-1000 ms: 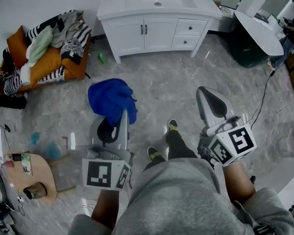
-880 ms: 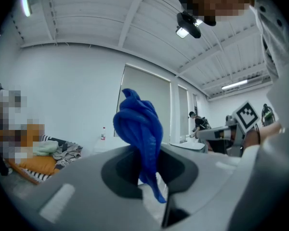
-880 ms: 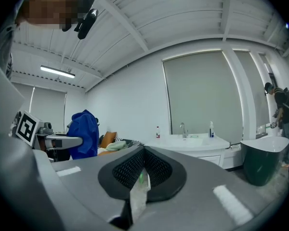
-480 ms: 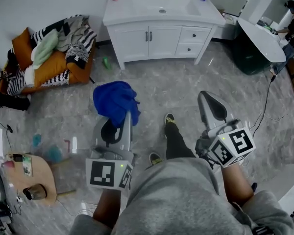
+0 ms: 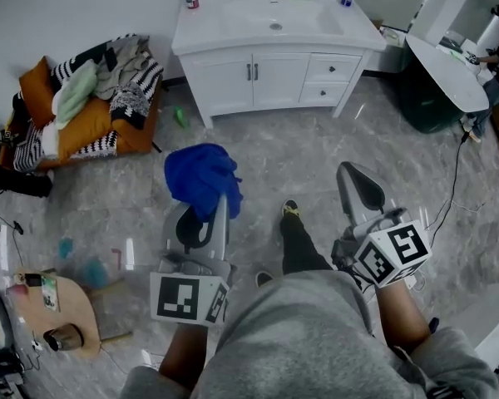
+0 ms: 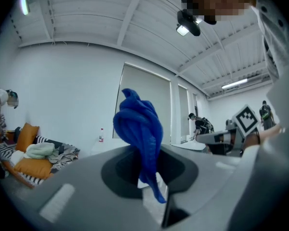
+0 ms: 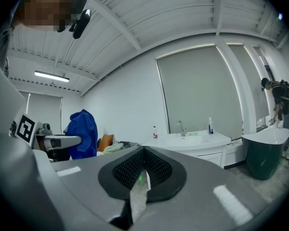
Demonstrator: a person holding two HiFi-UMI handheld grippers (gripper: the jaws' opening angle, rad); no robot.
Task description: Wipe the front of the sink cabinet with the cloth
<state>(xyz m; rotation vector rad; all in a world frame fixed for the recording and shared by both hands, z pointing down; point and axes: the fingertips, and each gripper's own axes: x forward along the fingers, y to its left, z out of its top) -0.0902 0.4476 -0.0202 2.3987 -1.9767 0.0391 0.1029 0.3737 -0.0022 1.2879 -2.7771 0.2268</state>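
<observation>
Here the left hand-held gripper (image 5: 218, 209) is clamped on the blue cloth (image 5: 200, 175), which bunches up past its jaw tips, above the floor (image 5: 316, 148). The right hand-held gripper (image 5: 355, 181) has its jaws pressed together with nothing between them. The sink cabinet (image 5: 274, 75) stands well ahead, apart from the cloth.

Blue cloth (image 5: 201, 177), white sink cabinet (image 5: 270, 80), grey marbled floor (image 5: 308, 160).
</observation>
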